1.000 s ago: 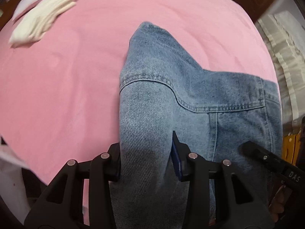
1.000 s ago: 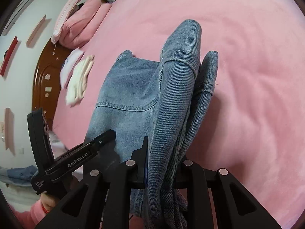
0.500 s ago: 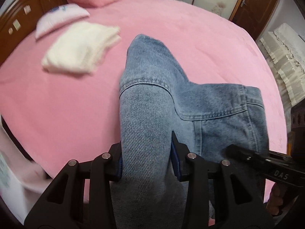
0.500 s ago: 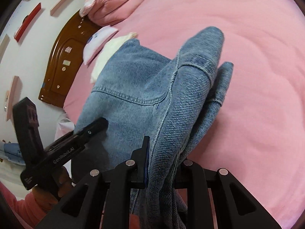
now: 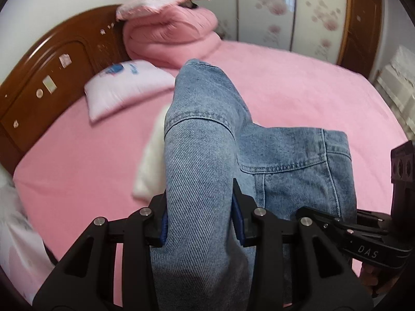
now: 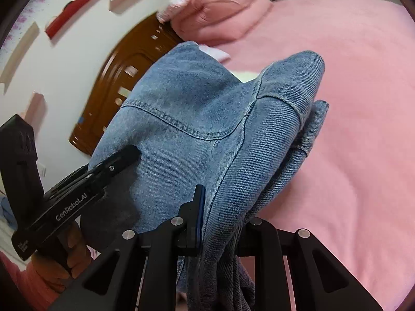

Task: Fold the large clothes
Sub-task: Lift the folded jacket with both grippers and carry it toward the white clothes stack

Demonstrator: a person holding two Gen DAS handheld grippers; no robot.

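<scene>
A pair of light blue denim jeans [image 5: 207,155] is held up above the pink bed [image 5: 285,85] by both grippers. My left gripper [image 5: 198,215] is shut on a thick bunch of the denim that fills the gap between its fingers. My right gripper [image 6: 220,223] is shut on another bunched edge of the jeans [image 6: 186,108], which drape forward over its fingers. The left gripper's side shows in the right wrist view [image 6: 98,176]. The right gripper's side shows in the left wrist view [image 5: 363,243].
A folded white garment [image 5: 150,165] lies on the bed behind the jeans. A pale pillow [image 5: 124,88] and a folded pink quilt [image 5: 171,36] sit by the brown wooden headboard [image 5: 46,77]. Wardrobe doors [image 5: 264,10] stand beyond the bed.
Both grippers have tilted up and lifted with the jeans. The headboard, pillow and quilt have come into view, and the white garment now sits behind the denim.
</scene>
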